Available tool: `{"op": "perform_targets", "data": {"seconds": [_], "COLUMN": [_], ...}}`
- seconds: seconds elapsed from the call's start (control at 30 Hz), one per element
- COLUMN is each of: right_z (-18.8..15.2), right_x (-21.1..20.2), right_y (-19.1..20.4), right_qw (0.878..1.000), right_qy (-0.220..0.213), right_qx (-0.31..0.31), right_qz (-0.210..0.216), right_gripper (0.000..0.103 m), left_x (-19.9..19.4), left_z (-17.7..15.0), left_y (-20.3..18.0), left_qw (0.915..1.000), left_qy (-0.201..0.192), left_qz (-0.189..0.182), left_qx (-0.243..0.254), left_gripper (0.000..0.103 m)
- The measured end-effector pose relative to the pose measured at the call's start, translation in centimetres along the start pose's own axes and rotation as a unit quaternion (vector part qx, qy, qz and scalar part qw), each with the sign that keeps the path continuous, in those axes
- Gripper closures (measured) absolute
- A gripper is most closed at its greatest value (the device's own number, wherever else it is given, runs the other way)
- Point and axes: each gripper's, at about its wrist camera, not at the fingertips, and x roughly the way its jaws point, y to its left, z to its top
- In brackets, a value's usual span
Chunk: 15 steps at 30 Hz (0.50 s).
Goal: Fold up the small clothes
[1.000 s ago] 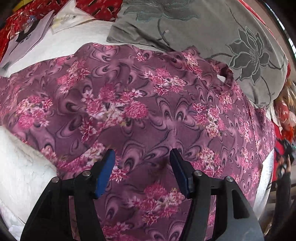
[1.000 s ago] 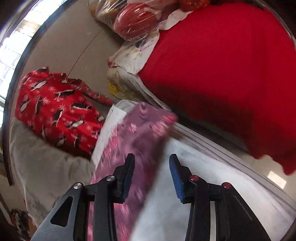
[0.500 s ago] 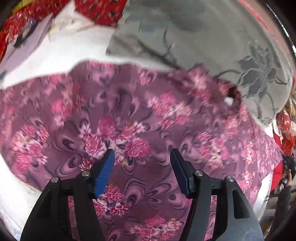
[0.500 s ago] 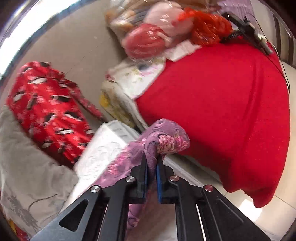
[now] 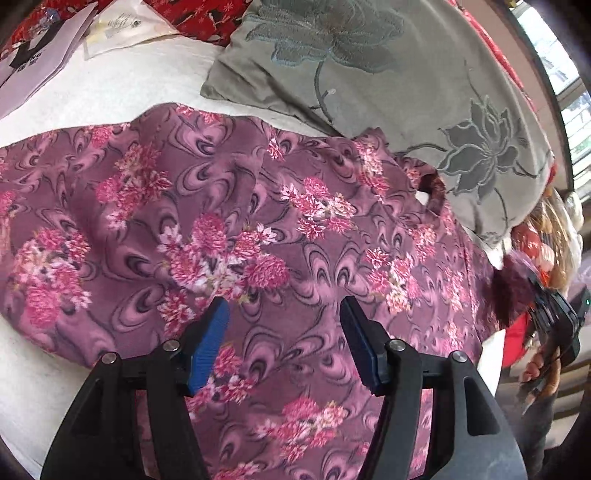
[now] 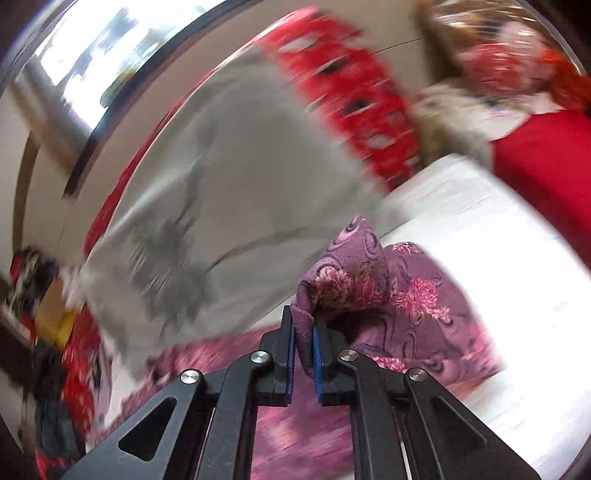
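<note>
A purple garment [image 5: 258, 221] printed with pink flowers lies spread over a white bed. My left gripper [image 5: 284, 321] hovers above its middle, open, with nothing between the blue pads. In the right wrist view my right gripper [image 6: 303, 328] is shut on a bunched end of the same purple garment [image 6: 351, 280], lifted off the bed, with the cloth trailing down beneath. The right gripper [image 5: 550, 314] also shows at the far right of the left wrist view, holding the dark lifted corner.
A grey pillow [image 5: 388, 81] with embroidered flowers lies beyond the garment. Papers [image 5: 37, 62] and a red patterned cloth [image 5: 207, 14] sit at the bed's far side. In the blurred right wrist view appear a red blanket [image 6: 546, 177], the grey pillow [image 6: 240, 177] and the white bed [image 6: 498, 266].
My right gripper closed on the garment's end, then lifted and swung it toward the pillow, rolling as it went. The left gripper shifted slightly over the cloth and stayed open.
</note>
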Motion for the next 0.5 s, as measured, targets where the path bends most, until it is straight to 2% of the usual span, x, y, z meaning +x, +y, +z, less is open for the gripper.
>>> {"op": "perform_targets", "data": {"seconds": [0.17,0.27,0.47,0.5], "right_z": [-4.4,-7.6,-14.9,-16.4], "right_x": [3.6,5.4,8.9,9.2], "right_y": [8.6,14.2,23.2,24.2], "right_qw": [0.997,0.991,0.972,0.968], "right_qy": [0.052,0.080,0.142,0.153], "right_qx": [-0.051,-0.096,-0.163,-0.173], "right_qz": [0.038,0.055,0.096,0.100], "right_gripper": [0.095,0.095,0.095,0.091], "left_x": [-2.4,-3.6,-5.2,-5.3], "left_z": [-0.3,-0.4,-0.2,-0.2], "left_y": [1.1,2.3,4.3,4.4], "left_qw": [0.9998,0.9996,0.9992,0.9991], "left_qy": [-0.007,-0.012,-0.024,-0.025], "left_qz": [-0.018,-0.026,-0.032,-0.033], "left_qx": [0.006,0.003,-0.008,-0.010], "left_gripper": [0.042,0.042,0.042,0.042]}}
